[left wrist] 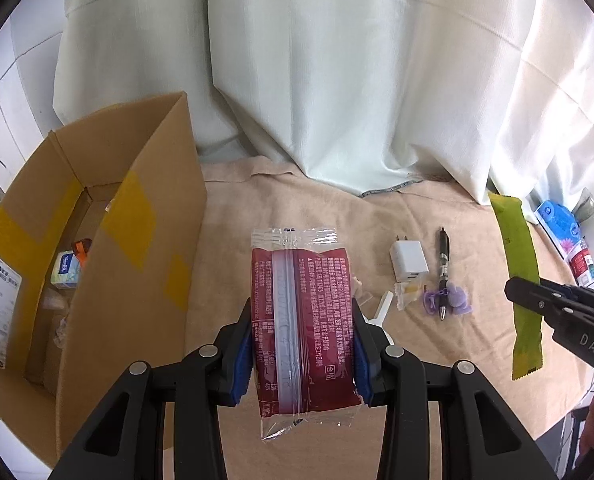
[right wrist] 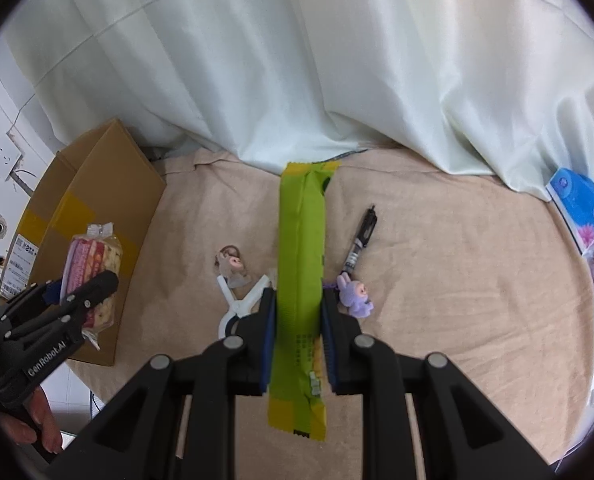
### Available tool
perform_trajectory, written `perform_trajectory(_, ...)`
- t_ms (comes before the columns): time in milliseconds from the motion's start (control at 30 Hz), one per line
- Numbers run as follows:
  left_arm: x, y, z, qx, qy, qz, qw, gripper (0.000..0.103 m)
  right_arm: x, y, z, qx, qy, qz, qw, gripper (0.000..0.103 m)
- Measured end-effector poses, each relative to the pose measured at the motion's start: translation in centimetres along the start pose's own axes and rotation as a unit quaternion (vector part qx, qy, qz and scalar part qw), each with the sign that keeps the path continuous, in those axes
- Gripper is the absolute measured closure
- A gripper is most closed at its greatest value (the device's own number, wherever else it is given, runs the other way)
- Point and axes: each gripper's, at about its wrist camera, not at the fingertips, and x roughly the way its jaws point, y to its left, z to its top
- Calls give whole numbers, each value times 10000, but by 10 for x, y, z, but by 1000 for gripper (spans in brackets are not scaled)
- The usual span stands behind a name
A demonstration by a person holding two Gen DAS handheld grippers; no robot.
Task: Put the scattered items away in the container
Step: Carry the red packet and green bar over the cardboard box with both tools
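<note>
1. Cardboard box (left wrist: 97,240), the container, stands open at the left edge of the beige cloth (left wrist: 297,208); its near wall hides most of the inside, where only a small tissue pack (left wrist: 66,270) and an orange scrap show.
2. Left gripper (left wrist: 301,344) is clamped on a dark red snack packet (left wrist: 303,320), held above the cloth just right of the box; the packet's lower seal runs down between the arms.
3. Right gripper (right wrist: 297,340) is pinched on a long green wrapper (right wrist: 301,280), whose far end nearly reaches the white curtain (right wrist: 297,60).
4. Lying on the cloth: a white charger (left wrist: 409,260), a black pen (left wrist: 443,272), a purple bunny charm (right wrist: 355,294) touching the pen's tip, and a white clip (right wrist: 241,300) partly covered by the right gripper.
5. Beside the clip sits a small brownish figure (right wrist: 232,266), too blurred to name.
6. Packages at the right edge are cut off.
</note>
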Motion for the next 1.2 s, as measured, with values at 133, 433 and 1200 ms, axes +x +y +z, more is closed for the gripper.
perform_trajectory(133,-25,8,15,-85,-127,-6,9999,62,-18,13,14,-199,-218,92,9995,78)
perform_trajectory(433,-102,84,66,-615,-936,429,9928,62,-49,99,85,-1054,-900,768,9874,78)
perform_trajectory(1200,-57,249,18,-1446,-370,963,9841,62,66,321,95,-2256,-70,1705,9592,78)
